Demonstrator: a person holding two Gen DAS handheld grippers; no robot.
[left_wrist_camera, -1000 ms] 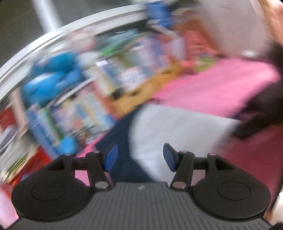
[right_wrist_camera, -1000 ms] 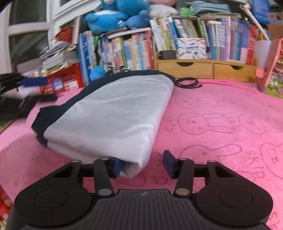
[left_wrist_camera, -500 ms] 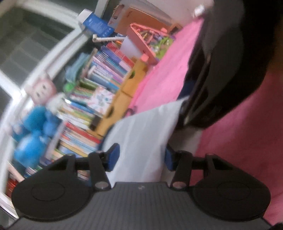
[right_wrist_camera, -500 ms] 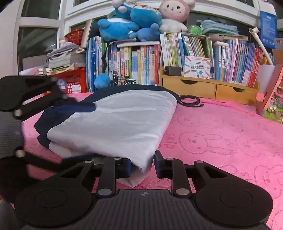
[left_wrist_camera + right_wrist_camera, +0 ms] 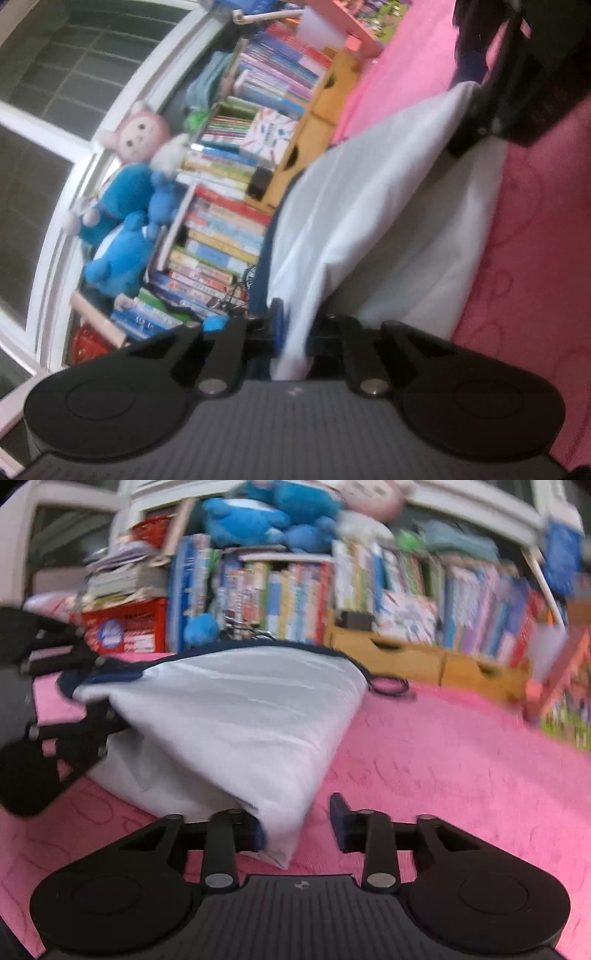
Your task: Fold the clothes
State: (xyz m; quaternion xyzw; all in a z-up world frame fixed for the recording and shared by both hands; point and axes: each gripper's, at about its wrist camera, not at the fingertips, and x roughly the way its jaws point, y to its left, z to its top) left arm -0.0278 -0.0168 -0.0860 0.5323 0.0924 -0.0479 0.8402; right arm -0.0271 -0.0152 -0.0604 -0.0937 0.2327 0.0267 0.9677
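A folded white garment with navy trim [image 5: 240, 720] lies on the pink bunny-print cloth [image 5: 443, 775]. My right gripper [image 5: 297, 827] straddles its near corner. The jaws are closing: the left pad touches the fabric, while the right pad [image 5: 340, 823] stands a little clear of it. In the left wrist view the picture is rolled sideways, and my left gripper [image 5: 295, 332] is shut on the garment's [image 5: 388, 221] edge by the navy trim. The left gripper [image 5: 74, 709] also shows at the garment's left side in the right wrist view. The right gripper's dark body [image 5: 517, 74] sits at the garment's far end.
A row of books [image 5: 295, 590] lines the back, with plush toys [image 5: 258, 517] on top and a wooden drawer unit [image 5: 424, 657] below. A red box [image 5: 125, 631] stands at the back left. A black cable [image 5: 388, 686] lies behind the garment. Bare pink cloth [image 5: 535, 258] stretches to the right.
My left gripper rolled, sank to the garment's edge and shut on it. My right gripper slid up to the near corner with its jaws narrowing, and the top layer has bunched up.
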